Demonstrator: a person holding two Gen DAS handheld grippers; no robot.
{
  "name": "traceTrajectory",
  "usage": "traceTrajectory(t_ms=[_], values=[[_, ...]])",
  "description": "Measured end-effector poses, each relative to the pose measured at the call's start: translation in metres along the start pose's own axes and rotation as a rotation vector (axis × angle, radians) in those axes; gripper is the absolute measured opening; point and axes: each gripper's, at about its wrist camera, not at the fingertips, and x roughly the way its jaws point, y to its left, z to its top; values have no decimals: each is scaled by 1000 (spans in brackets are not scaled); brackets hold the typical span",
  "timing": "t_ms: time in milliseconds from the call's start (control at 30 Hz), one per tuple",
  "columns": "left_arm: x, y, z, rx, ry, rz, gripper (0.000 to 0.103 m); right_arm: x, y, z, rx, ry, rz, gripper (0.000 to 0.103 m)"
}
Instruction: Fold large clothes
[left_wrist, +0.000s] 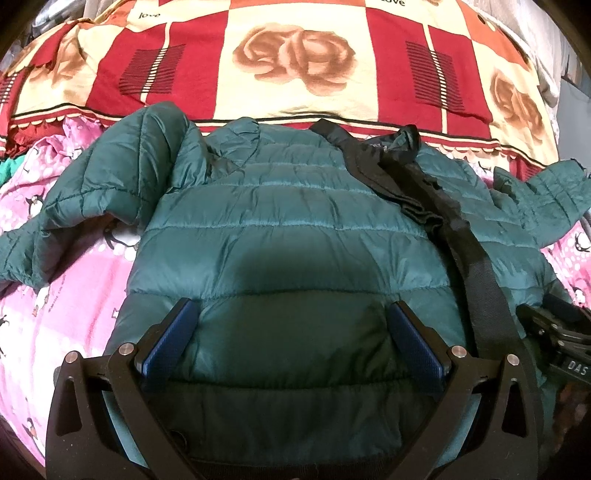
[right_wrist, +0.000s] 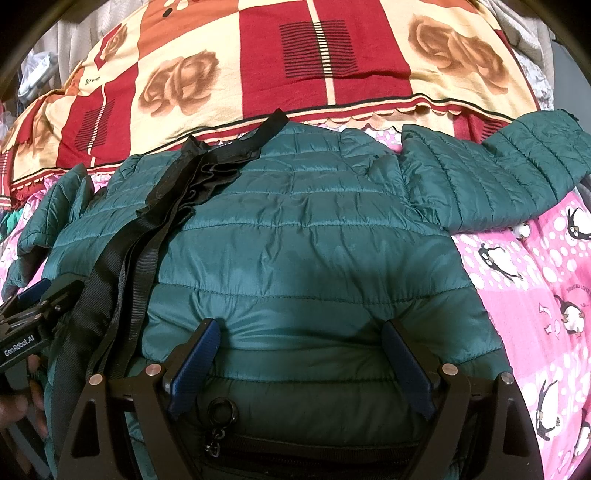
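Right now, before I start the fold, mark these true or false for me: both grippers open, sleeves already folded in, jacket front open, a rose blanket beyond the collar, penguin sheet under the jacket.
1. Both the left gripper and the right gripper stand open over the hem. True.
2. The sleeves are folded onto the body. False: the left sleeve and the right sleeve lie spread outward.
3. The green puffer jacket is red. False: it is dark green.
4. A red and cream rose blanket lies beyond the collar. True.
5. The pink penguin sheet lies on top of the jacket. False: the jacket lies on it.
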Motion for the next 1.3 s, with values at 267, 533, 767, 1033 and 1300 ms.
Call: traceTrajectory(t_ms=[267, 533, 767, 1033, 1300], values=[[-64, 77, 42, -180, -140, -43, 103, 0, 0, 2, -2, -1, -2, 90], [-105, 232, 49, -413, -186, -38, 103, -1, 0, 2, -3, -1, -3, 90], [-72, 333, -49, -864, -149, -187, 102, -2, 0, 4, -6, -2, -7, 90], [-33, 359, -25, -924, -179, -264, 102, -2, 1, 4, -6, -3, -10, 91], [-25, 377, -23, -967, -139, -69, 40, -2, 1, 4, -7, -2, -11, 92]])
